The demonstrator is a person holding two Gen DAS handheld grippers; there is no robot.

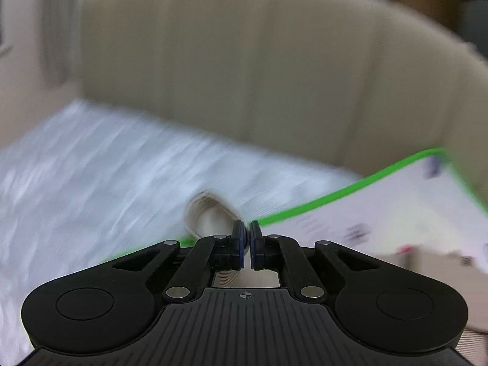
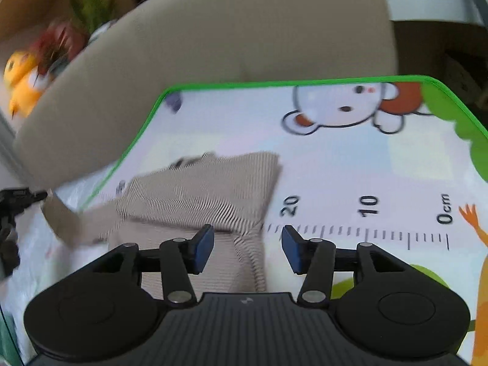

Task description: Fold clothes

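Observation:
A beige, finely striped garment point(image 2: 198, 195) lies folded on a cartoon play mat point(image 2: 366, 167) with a green border. One sleeve stretches out to the left, off the mat. My left gripper point(image 1: 247, 244) is shut on a fold of that striped fabric point(image 1: 207, 213); in the right wrist view the left gripper point(image 2: 33, 196) shows at the far left, at the sleeve's end. My right gripper point(image 2: 247, 244) hovers open just above the garment's near right corner, nothing between its blue pads point(image 2: 202, 244). Both views are motion-blurred.
A tall beige padded backrest point(image 1: 244, 61) rises behind the mat point(image 1: 381, 207). White textured bedding point(image 1: 91, 167) lies left of the mat. An orange plush toy point(image 2: 21, 79) and red item sit beyond the backrest. A printed ruler point(image 2: 366, 235) runs along the mat.

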